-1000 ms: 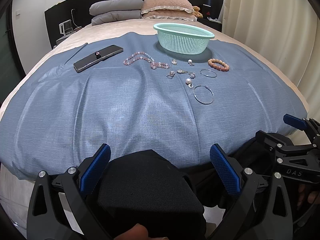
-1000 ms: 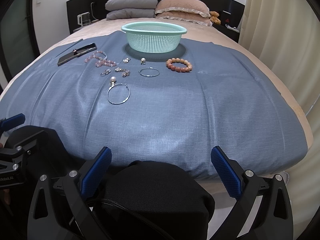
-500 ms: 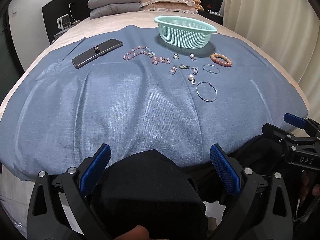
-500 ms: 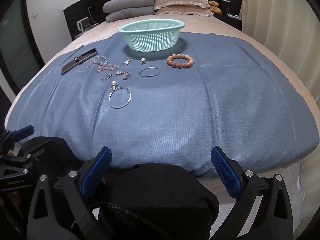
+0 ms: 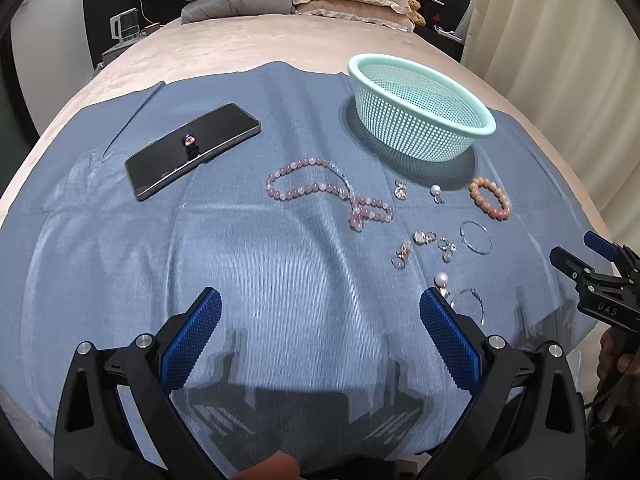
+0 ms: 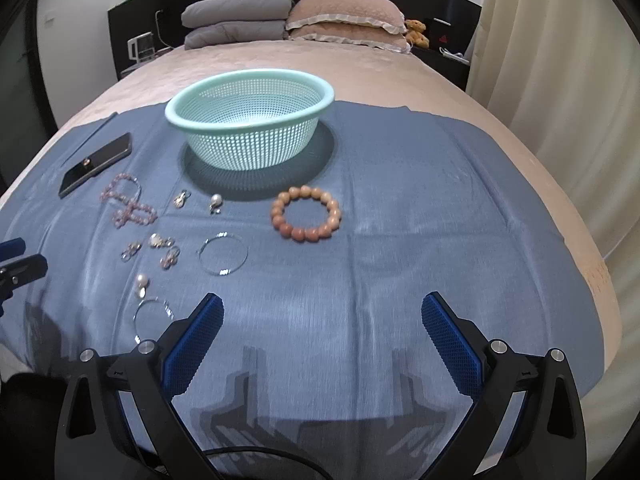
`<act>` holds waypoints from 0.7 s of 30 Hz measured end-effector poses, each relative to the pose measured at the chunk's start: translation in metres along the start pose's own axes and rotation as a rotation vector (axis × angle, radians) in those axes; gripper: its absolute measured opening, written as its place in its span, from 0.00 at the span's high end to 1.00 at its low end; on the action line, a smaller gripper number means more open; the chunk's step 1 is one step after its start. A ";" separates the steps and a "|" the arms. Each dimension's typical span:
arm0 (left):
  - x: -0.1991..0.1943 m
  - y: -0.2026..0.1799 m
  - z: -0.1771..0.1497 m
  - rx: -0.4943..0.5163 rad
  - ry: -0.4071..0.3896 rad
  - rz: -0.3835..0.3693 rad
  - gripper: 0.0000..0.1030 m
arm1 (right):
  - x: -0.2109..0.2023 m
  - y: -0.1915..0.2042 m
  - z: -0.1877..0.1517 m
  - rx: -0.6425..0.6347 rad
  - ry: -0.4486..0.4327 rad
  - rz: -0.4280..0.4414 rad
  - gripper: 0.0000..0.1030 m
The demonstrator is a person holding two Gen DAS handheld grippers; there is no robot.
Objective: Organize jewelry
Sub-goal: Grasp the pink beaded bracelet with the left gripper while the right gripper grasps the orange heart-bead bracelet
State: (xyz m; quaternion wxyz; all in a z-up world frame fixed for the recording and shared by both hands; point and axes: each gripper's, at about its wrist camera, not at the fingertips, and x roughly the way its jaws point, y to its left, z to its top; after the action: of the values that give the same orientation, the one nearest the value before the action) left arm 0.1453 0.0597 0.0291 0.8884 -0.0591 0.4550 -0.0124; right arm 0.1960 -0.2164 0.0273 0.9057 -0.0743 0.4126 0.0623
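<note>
Jewelry lies on a blue cloth (image 5: 240, 264) on the bed. A mint mesh basket (image 5: 420, 108) (image 6: 250, 130) stands empty at the back. In front of it lie a pink bead necklace (image 5: 324, 192) (image 6: 126, 206), an orange bead bracelet (image 5: 490, 198) (image 6: 306, 214), a thin silver bangle (image 5: 475, 237) (image 6: 222, 254), a larger hoop (image 5: 472, 304) (image 6: 152, 316), pearl earrings (image 5: 442, 280) (image 6: 141, 282) and several small earrings (image 5: 424, 242) (image 6: 160, 246). My left gripper (image 5: 320, 330) and right gripper (image 6: 322, 330) are open and empty, low over the cloth's near part.
A black phone (image 5: 192, 150) (image 6: 96, 164) with a small ring on it lies at the cloth's left. Pillows and folded bedding (image 6: 292, 16) lie at the headboard. A curtain (image 6: 560, 80) hangs on the right.
Both grippers have moved forward and up over the bed, from beyond its foot edge to above the blue cloth. The jewelry now looks nearer. Both stay open.
</note>
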 end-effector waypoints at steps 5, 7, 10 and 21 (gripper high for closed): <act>0.039 0.004 0.031 0.032 0.028 0.010 0.06 | 0.042 -0.001 0.030 -0.003 0.019 0.016 0.07; 0.057 0.007 0.040 0.029 0.043 0.000 0.06 | 0.062 0.000 0.039 0.001 0.032 0.033 0.07; 0.081 0.008 0.049 0.044 0.062 0.004 0.06 | 0.084 0.000 0.045 0.005 0.048 0.048 0.07; 0.107 0.010 0.036 0.139 -0.066 -0.007 0.04 | 0.122 -0.002 0.032 0.065 0.050 0.086 0.06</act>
State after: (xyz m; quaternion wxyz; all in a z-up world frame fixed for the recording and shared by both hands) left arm 0.2371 0.0646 -0.0377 0.9048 0.0008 0.4235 -0.0449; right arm 0.2994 -0.2064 -0.0437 0.8935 -0.0284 0.4400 0.0856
